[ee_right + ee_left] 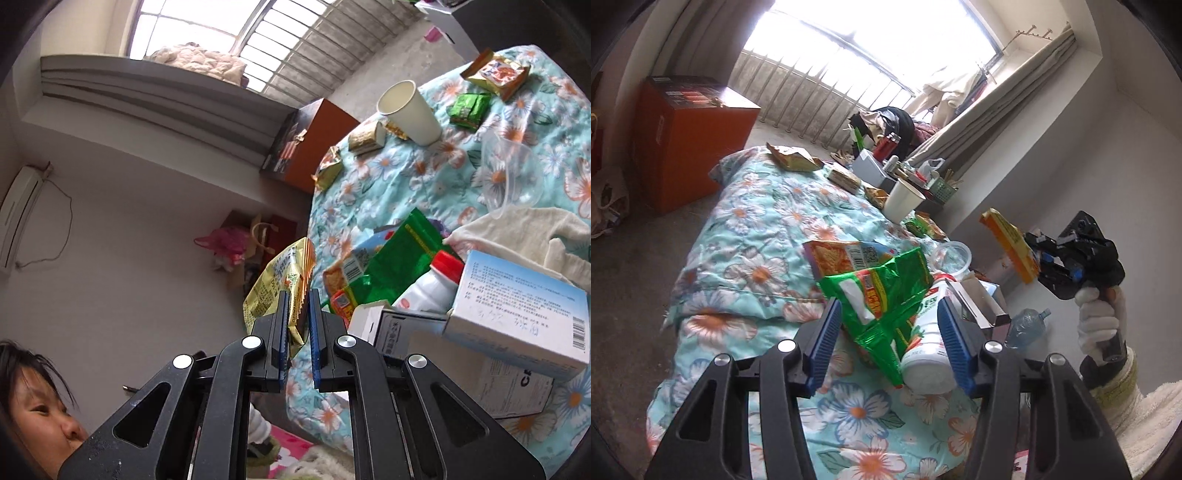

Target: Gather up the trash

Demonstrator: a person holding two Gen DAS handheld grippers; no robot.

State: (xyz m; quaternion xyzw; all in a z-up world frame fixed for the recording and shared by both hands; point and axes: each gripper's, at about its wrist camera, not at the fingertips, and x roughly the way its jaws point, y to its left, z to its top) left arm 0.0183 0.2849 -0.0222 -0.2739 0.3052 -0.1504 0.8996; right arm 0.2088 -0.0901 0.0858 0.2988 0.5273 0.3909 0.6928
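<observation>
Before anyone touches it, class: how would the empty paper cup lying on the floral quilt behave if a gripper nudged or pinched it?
The paper cup lies on its side, so a nudge would probably roll it in a curve. It looks empty, so likely light. Its thin wall may buckle under a firm pinch; the soft quilt might slow rolling.

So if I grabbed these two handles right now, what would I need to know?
Right gripper: shut on a yellow snack wrapper, held off the bed's edge.
Left gripper: open, straddling a green wrapper and white bottle, gripping neither.
Still on the floral quilt: paper cup, clear plastic cup, blue-white box, several more wrappers.
No bin in view.
</observation>
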